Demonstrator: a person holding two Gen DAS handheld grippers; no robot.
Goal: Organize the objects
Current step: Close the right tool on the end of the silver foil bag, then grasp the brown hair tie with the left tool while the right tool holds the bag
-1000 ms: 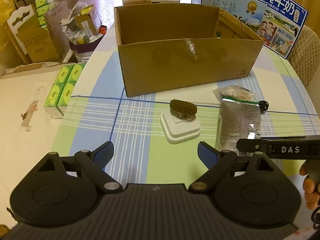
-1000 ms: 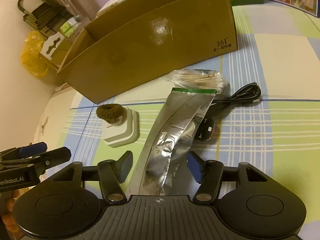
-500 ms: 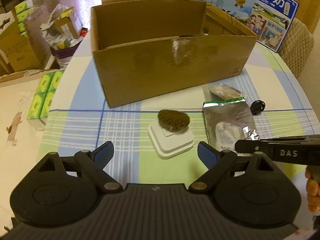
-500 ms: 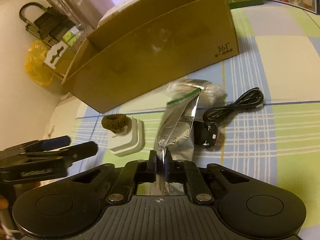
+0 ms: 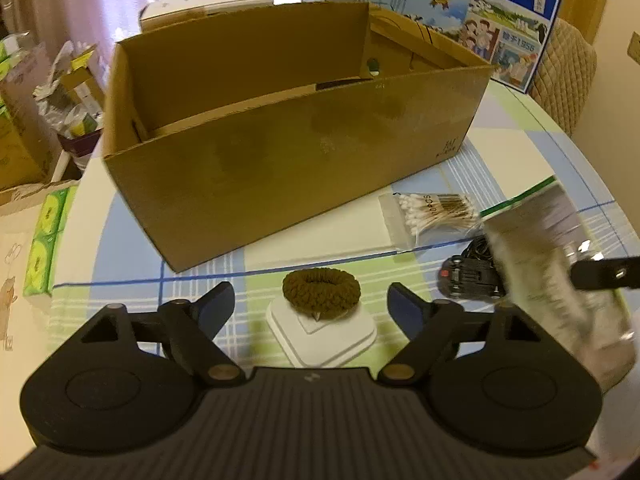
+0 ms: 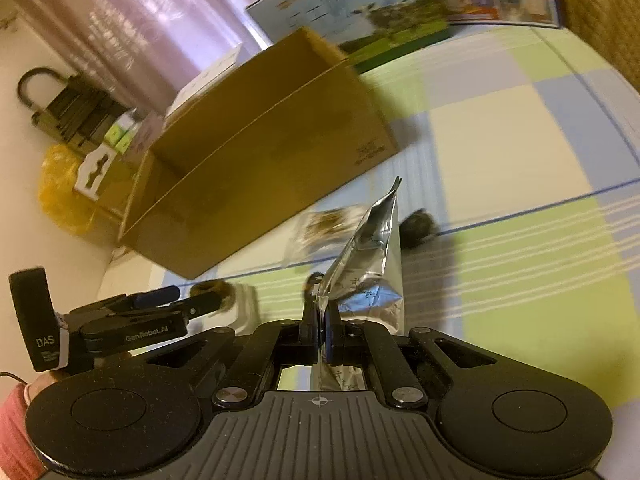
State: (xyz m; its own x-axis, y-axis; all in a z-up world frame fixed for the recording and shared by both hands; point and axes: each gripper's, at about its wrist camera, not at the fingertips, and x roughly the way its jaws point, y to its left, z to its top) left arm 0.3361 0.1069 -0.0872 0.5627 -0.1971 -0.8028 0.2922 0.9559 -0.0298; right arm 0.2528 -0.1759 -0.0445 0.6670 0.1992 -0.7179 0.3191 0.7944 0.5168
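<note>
Foil pouch (image 6: 370, 280) clamped in right hand-held gripper (image 6: 322, 320)

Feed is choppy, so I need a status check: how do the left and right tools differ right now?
The left tool is empty, its jaws apart and closing toward the brown hair tie on the white block; the right tool is shut on the foil pouch. The left hangs low over the table; the right holds its pouch clear of it. Both face the cardboard box.
</note>
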